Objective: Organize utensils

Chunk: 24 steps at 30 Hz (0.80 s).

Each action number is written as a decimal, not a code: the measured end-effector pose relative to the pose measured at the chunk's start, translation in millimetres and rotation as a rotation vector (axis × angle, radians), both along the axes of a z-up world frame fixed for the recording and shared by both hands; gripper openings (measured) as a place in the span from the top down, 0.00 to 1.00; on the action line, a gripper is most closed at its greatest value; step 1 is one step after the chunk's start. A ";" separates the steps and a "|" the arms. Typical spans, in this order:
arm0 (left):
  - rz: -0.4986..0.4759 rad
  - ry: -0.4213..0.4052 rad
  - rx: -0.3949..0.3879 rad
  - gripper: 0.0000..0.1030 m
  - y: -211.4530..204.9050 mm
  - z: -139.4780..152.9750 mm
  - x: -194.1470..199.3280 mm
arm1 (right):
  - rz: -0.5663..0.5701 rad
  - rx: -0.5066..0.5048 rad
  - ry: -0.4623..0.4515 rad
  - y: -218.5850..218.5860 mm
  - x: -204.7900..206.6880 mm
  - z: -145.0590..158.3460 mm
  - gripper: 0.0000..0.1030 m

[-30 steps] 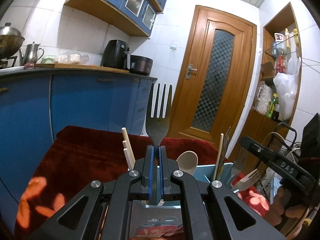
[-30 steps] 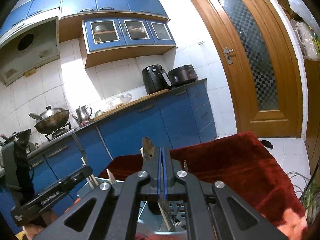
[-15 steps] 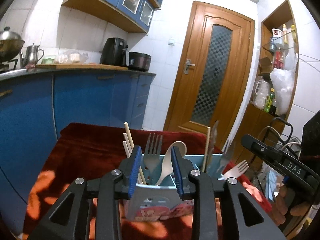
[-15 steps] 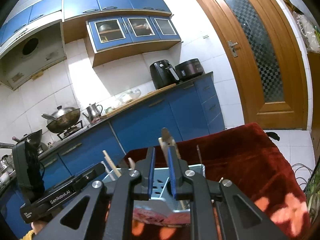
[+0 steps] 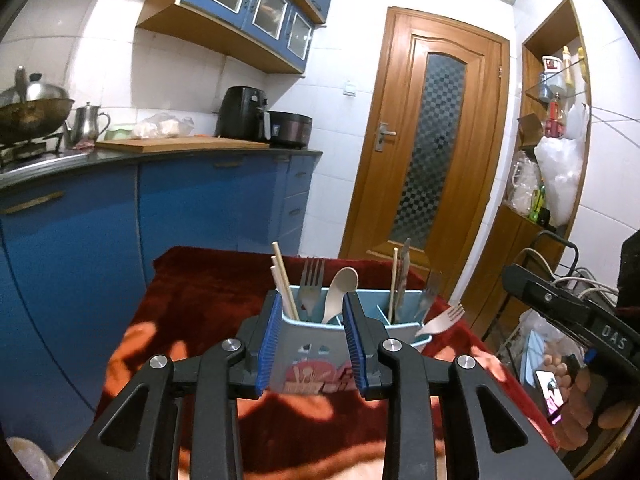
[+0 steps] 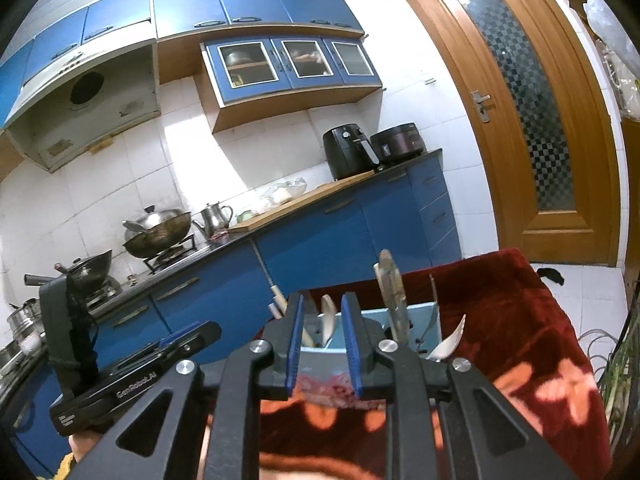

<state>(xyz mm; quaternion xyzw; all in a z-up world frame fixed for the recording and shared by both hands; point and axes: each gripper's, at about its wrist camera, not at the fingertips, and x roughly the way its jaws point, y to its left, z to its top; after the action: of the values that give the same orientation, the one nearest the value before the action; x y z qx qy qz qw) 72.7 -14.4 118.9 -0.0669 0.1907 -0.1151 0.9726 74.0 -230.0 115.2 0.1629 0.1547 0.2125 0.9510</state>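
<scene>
Room: a kitchen with blue lower cabinets (image 5: 80,240) under a dark counter, blue glass-fronted wall cupboards (image 6: 296,64) on white tile, and a brown wooden door with a checkered glass panel (image 5: 436,152); a black air fryer (image 5: 242,114) and a steel kettle (image 5: 88,122) stand on the counter.
Worktop: covered by a dark red plush cloth with orange flowers (image 5: 200,292); it carries the caddy near its middle.
Caddy: a pale blue plastic utensil holder with several compartments and a red printed front (image 5: 312,344); it stands upright on the cloth, just beyond both grippers.
Left gripper: black with blue ribbed pads (image 5: 312,344); its jaws are opening, released, with nothing clamped; the caddy's front shows in the gap but lies farther off, untouched.
Right gripper: black with blue pads (image 6: 322,346); its jaws are opening too, narrower than the left, holding nothing; the left gripper's black body (image 6: 132,380) shows at its lower left.
Contents, left side of the caddy: pale wooden chopsticks (image 5: 282,280) lean left; beside them a steel fork (image 5: 310,280) stands tines up; next to it a cream spoon (image 5: 340,288) leans right.
Contents, right side of the caddy: a steel knife (image 5: 403,276) stands beside one thin chopstick (image 5: 394,280); a second steel fork (image 5: 430,296) stands upright; a pale fork (image 5: 442,318) leans out over the right rim.
</scene>
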 end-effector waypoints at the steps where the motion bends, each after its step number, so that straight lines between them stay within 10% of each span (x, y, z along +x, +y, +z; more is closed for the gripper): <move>1: 0.005 0.004 -0.002 0.65 2.2 2.0 -7.3 | 0.008 0.003 0.005 0.4 -6.4 1.6 0.77; 11: 0.009 0.025 0.033 0.50 13.2 0.9 -59.6 | 0.027 -0.046 0.026 8.4 -69.9 0.2 0.71; 24: 0.075 0.043 0.120 0.37 6.2 -70.4 -81.7 | -0.059 -0.178 0.081 21.2 -99.1 -75.8 0.55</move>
<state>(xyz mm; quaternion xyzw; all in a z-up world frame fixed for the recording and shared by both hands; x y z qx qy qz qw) -9.1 -8.2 48.5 -0.0182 0.2153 -0.0657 0.9742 -25.1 -208.8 39.4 0.0910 0.2066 0.1632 0.9604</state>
